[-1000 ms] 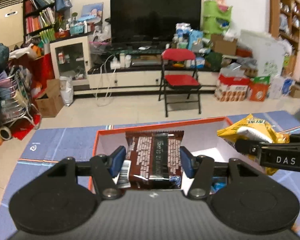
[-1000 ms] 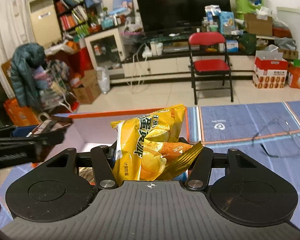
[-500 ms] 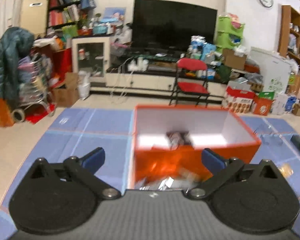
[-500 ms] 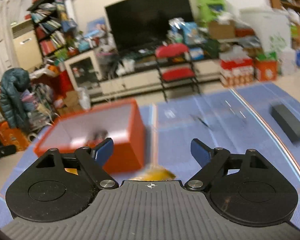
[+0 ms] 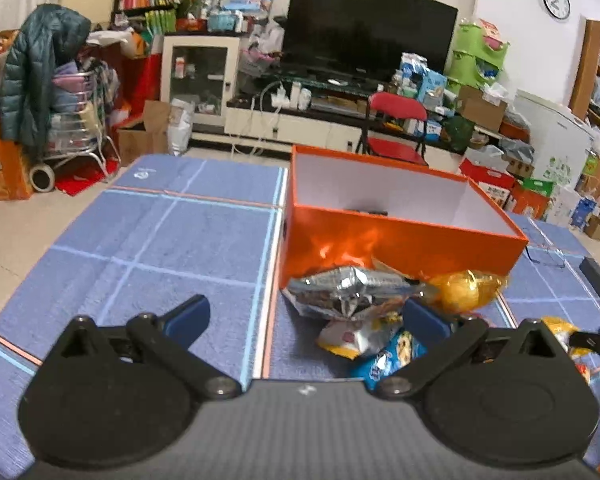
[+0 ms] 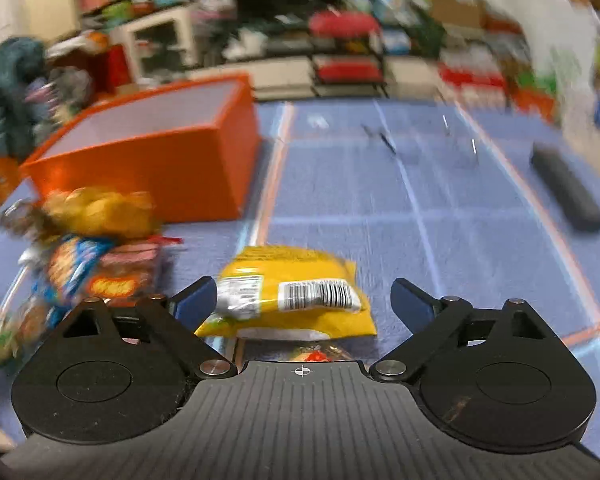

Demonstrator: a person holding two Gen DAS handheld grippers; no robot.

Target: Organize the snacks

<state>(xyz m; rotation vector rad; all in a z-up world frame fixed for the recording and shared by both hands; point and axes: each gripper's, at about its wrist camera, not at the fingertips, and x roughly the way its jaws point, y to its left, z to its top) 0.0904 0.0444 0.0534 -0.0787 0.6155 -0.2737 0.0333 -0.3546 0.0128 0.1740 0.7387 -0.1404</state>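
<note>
On the blue checked mat [image 5: 188,240], an open orange box [image 5: 400,240] with a white lining stands just behind a loose heap of snack packets; from the left wrist view a crumpled silver foil packet [image 5: 352,288] lies against the box's near wall, with an orange-yellow bag [image 5: 466,286] beside it and a blue packet [image 5: 392,356] nearer the camera; something dark shows low inside the box, too little of it to name. The left gripper [image 5: 306,318] hangs above the mat with its blue-padded jaws spread wide and nothing between them; the silver packet sits ahead of the gap, untouched. From the right wrist view, which is smeared by motion, the right gripper [image 6: 304,300] is likewise spread wide and empty; a yellow snack bag [image 6: 296,292] with a barcode panel lies flat on the mat between and just ahead of its fingers, apart from the heap to its left; the orange box stands farther back on that side. A dark oblong object [image 6: 566,192] rests on the mat well off to the right, and a pair of glasses [image 6: 420,136] lies beyond, blurred.
</note>
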